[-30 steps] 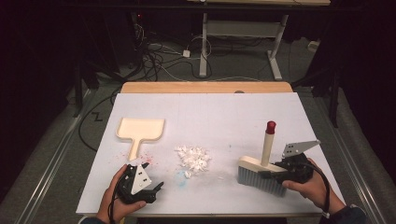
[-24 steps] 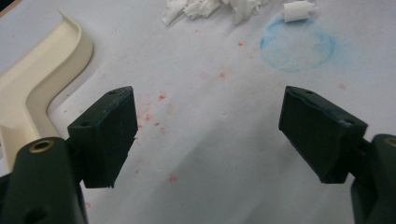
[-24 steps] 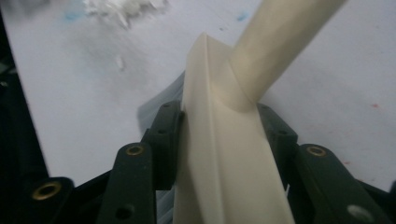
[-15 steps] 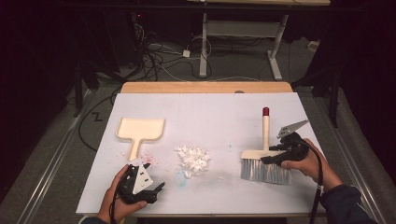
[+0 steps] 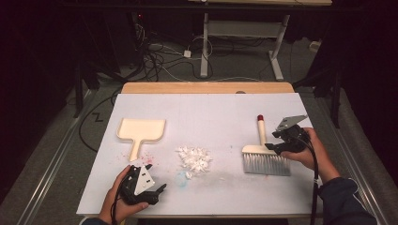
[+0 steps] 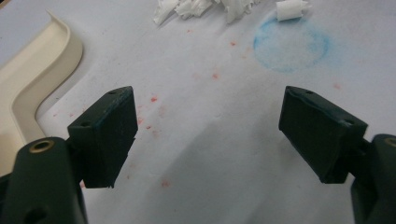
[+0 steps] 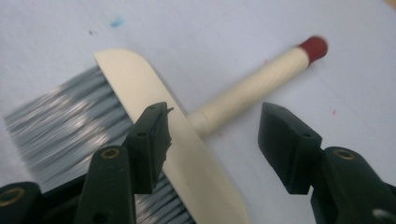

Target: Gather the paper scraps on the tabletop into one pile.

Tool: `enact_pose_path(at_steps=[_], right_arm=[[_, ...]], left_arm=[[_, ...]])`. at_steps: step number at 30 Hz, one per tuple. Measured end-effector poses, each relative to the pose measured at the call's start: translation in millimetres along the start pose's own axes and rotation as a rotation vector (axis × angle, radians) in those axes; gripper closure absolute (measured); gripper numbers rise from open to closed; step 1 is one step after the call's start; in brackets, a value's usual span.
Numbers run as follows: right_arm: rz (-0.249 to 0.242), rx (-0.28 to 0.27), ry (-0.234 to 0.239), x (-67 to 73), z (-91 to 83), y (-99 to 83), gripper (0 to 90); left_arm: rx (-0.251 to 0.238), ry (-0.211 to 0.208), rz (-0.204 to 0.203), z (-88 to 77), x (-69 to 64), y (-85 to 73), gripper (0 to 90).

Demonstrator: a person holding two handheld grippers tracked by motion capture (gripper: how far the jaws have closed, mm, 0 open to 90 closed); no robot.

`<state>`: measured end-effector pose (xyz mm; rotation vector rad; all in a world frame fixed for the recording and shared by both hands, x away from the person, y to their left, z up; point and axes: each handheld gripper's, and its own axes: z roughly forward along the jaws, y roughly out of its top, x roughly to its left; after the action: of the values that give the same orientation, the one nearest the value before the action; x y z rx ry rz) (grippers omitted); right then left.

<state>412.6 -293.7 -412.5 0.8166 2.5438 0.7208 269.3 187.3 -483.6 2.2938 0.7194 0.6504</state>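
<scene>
The brush [image 5: 264, 155] lies flat on the bench [image 5: 211, 112], right under the right gripper [image 7: 212, 144], whose jaws are spread wide, gripping nothing. The left gripper [image 6: 208, 135] is wide open too, with the dustpan [image 5: 141, 132] just beyond it and paper scraps [image 5: 193, 158] nearby. No readable writing.

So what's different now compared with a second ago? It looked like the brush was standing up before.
Yes. The brush was held upright by the right gripper a second ago; it has since been laid flat on the white table cover and let go. That gripper's jaws now stand open over the handle. The left gripper, the dustpan and the pile of white scraps stayed where they were.
</scene>
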Motion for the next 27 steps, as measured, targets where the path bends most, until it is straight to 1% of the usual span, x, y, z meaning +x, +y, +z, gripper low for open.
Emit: enact_pose_path(at_steps=[2,5,8,10,11,12,15,17,18,19,20,21,22,23,24,25,26,27], right_arm=[[0.016,-0.054,-0.022,1.1,-5.5,-0.4,43.3],[0.043,-0.169,-0.037,3.7,-16.6,-2.1,39.3],[0.054,-0.246,-0.074,9.3,-28.9,-4.8,37.0],[0.063,-0.296,-0.078,14.9,-36.3,-8.1,34.7],[0.065,-0.317,-0.093,18.7,-39.5,-10.0,32.9],[0.066,-0.334,-0.114,23.1,-42.4,-11.9,32.6],[0.079,-0.388,-0.121,35.8,-50.2,-19.2,30.1],[0.090,-0.412,-0.132,44.5,-53.4,-25.5,27.4],[0.089,-0.421,-0.155,49.5,-54.9,-29.3,27.3],[0.091,-0.436,-0.167,53.7,-55.6,-33.8,27.2],[0.112,-0.458,-0.159,58.9,-56.0,-40.0,26.3],[0.121,-0.466,-0.161,62.4,-55.8,-43.6,25.1],[0.129,-0.473,-0.172,67.6,-54.9,-48.3,25.1],[0.130,-0.491,-0.183,72.8,-54.0,-53.6,25.2],[0.126,-0.518,-0.184,78.2,-53.5,-59.1,25.2],[0.113,-0.529,-0.194,83.7,-52.9,-63.7,25.1],[0.090,-0.526,-0.220,88.6,-52.2,-67.1,24.9],[0.076,-0.526,-0.241,92.5,-51.4,-70.8,24.2]], left_arm=[[-0.001,0.001,0.000,-0.3,0.2,0.0,18.8],[-0.006,0.004,-0.002,-0.9,0.1,0.1,18.8],[-0.011,0.006,-0.003,-1.2,0.3,0.2,18.8],[-0.011,0.007,-0.002,-1.8,0.6,0.4,18.8],[-0.013,0.008,-0.004,-2.2,0.8,0.5,18.8],[-0.015,0.010,-0.006,-2.5,1.1,0.6,18.8],[-0.022,0.019,-0.013,-3.3,2.1,1.1,18.7],[-0.030,0.026,-0.023,-4.1,3.6,1.5,18.7],[-0.034,0.029,-0.028,-4.4,4.2,1.7,18.6],[-0.037,0.030,-0.032,-4.7,4.7,1.8,18.5],[-0.039,0.032,-0.035,-4.7,4.8,1.9,18.5],[-0.038,0.035,-0.034,-4.7,4.9,2.1,18.4],[-0.038,0.036,-0.035,-4.7,5.1,2.3,18.4],[-0.039,0.037,-0.038,-4.7,5.1,2.4,18.3],[-0.038,0.040,-0.039,-4.8,5.0,2.6,18.0],[-0.039,0.040,-0.040,-5.0,4.8,2.7,17.6],[-0.045,0.041,-0.045,-5.0,4.3,2.6,17.6],[-0.046,0.041,-0.045,-5.1,4.1,2.5,17.5]])
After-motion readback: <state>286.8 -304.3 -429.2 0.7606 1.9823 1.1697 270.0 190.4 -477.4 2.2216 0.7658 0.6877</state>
